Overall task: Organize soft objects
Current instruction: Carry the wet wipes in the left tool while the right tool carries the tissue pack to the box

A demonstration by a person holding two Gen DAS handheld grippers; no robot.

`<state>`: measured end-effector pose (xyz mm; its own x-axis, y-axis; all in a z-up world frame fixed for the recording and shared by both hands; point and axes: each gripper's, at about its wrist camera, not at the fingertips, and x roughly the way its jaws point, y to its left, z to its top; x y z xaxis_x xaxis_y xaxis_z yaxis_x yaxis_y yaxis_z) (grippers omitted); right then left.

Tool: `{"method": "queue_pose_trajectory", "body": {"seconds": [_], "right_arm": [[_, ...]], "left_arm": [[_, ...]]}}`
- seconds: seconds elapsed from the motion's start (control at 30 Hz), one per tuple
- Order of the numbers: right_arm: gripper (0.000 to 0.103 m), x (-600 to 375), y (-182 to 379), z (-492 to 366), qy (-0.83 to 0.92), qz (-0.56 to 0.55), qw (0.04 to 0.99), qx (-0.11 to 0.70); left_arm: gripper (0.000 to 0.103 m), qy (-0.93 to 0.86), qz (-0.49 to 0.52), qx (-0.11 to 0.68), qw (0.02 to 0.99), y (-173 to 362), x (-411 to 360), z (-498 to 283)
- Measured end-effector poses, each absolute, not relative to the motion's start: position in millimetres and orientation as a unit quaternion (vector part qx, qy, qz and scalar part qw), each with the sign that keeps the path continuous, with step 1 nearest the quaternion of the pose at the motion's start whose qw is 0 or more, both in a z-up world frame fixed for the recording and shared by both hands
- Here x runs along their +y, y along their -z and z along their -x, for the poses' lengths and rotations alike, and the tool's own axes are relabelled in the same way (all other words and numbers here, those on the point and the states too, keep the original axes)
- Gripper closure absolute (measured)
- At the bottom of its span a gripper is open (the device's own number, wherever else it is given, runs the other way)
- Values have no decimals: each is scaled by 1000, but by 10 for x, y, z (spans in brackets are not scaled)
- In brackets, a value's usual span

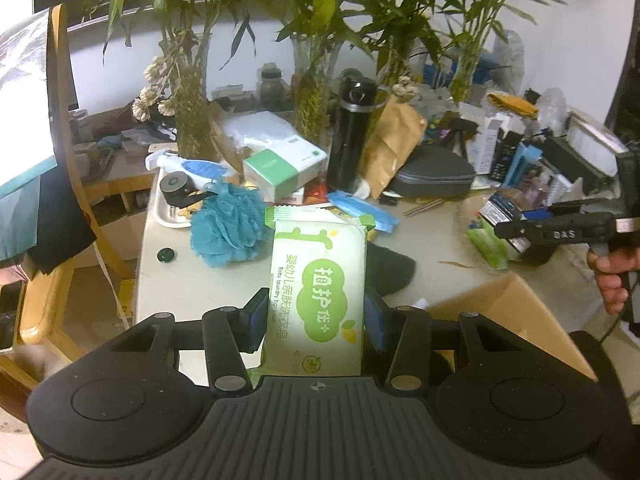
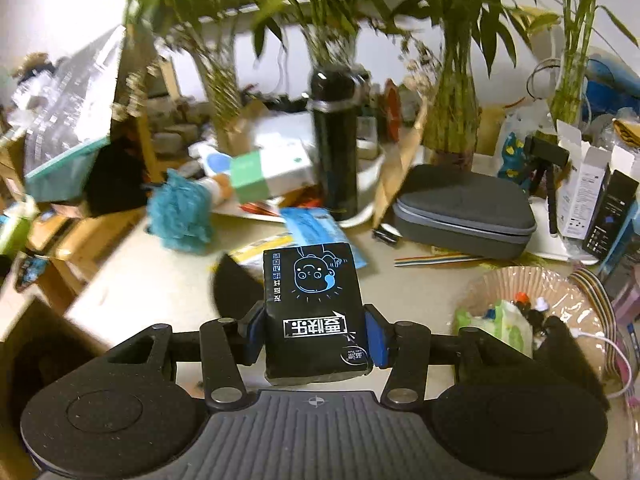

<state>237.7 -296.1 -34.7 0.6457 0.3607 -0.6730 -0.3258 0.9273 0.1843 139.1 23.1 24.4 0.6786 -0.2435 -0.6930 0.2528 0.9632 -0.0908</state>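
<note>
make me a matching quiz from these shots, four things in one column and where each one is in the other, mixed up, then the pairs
Things:
1. soap pack
2. black pack
3. blue pouf
4. grey case

Places:
A. lying on the table, right of the black bottle
B. between the right gripper's pads
C. on the table, left of the green-and-white box
D. between the left gripper's pads

Pairs: 1-D, 2-B, 3-C, 4-A
</note>
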Motion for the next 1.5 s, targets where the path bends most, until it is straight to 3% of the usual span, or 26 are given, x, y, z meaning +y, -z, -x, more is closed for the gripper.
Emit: {"method": "queue_pose_trajectory", "body": {"seconds": [0.47,1.5], "right_arm": [[50,-2643,50,-1558,-250,-37,898,360],[50,-2413,-119,-1100,-259,1,880,398]], "left_arm": [[56,183,40,378,907,-309,131,-995],[56,194,51,390,899,-327,62,-723]]}}
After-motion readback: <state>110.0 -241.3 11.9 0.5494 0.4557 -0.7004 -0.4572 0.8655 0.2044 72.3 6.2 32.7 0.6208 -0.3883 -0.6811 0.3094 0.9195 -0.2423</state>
